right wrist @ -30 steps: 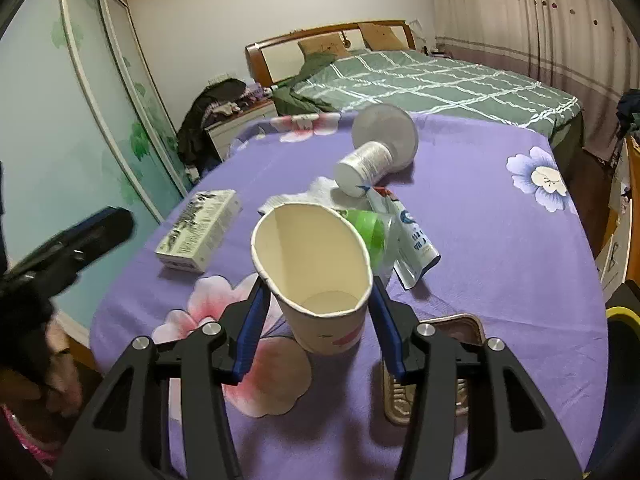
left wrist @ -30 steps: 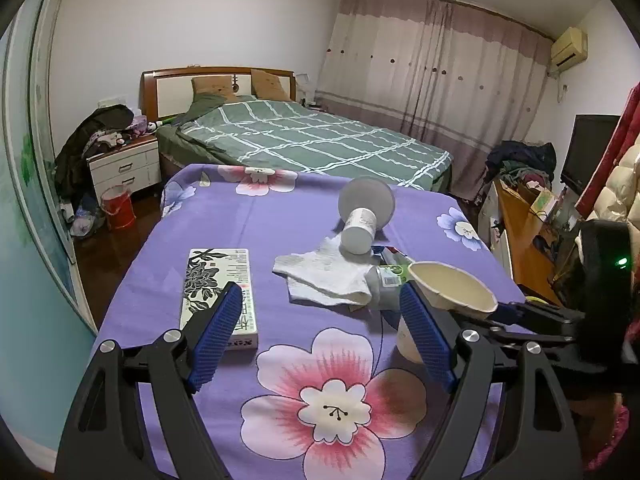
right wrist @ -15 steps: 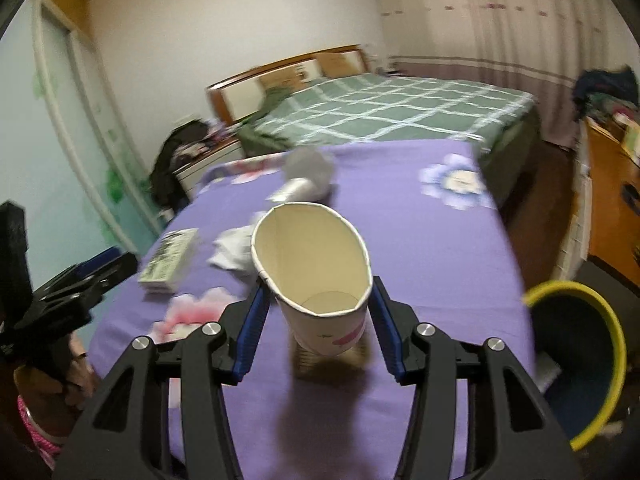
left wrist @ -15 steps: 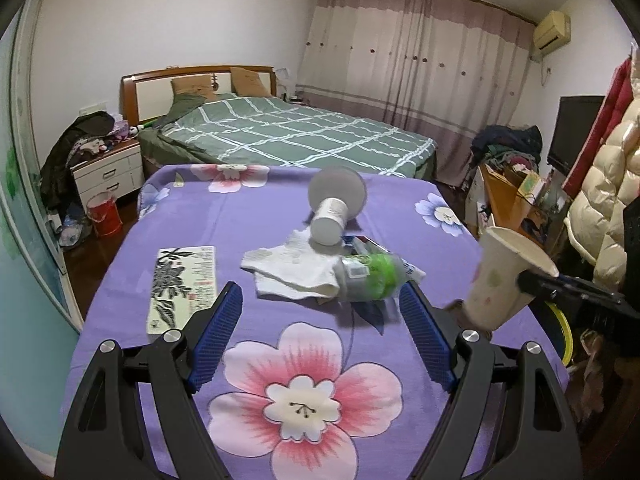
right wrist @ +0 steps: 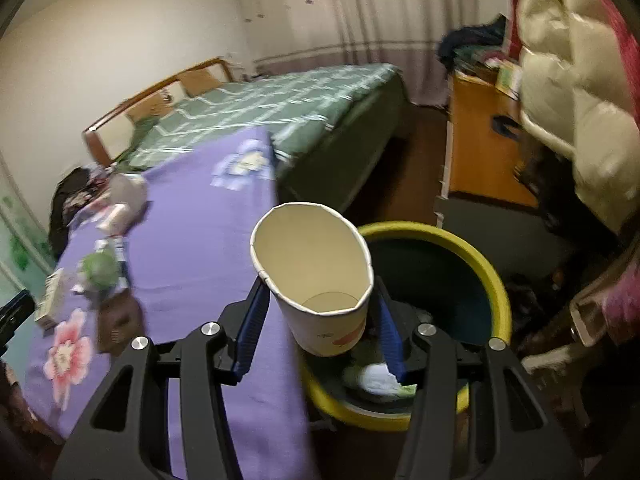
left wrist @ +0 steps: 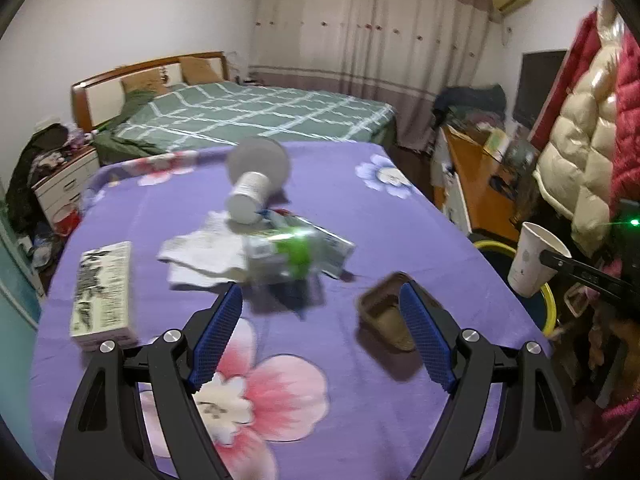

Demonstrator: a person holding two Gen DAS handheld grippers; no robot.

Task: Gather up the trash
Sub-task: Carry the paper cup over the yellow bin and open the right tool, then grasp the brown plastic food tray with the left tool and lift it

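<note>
Jaws: right gripper (right wrist: pixel 318 330) clamped on white paper cup (right wrist: pixel 316 276), held over yellow-rimmed dark bin (right wrist: pixel 486 276), mouth tilted away; left gripper (left wrist: pixel 320 336) released, empty.

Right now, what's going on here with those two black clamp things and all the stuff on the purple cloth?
A person is clearing trash with a hand-held gripper in each hand. The right gripper is clamped on a white paper cup, holding it over a dark bin with a yellow rim beside the table. The left gripper is open and empty above the purple flowered tablecloth, where a crushed plastic bottle with a green label, crumpled white tissue and a small brown tray lie uncollected.
</note>
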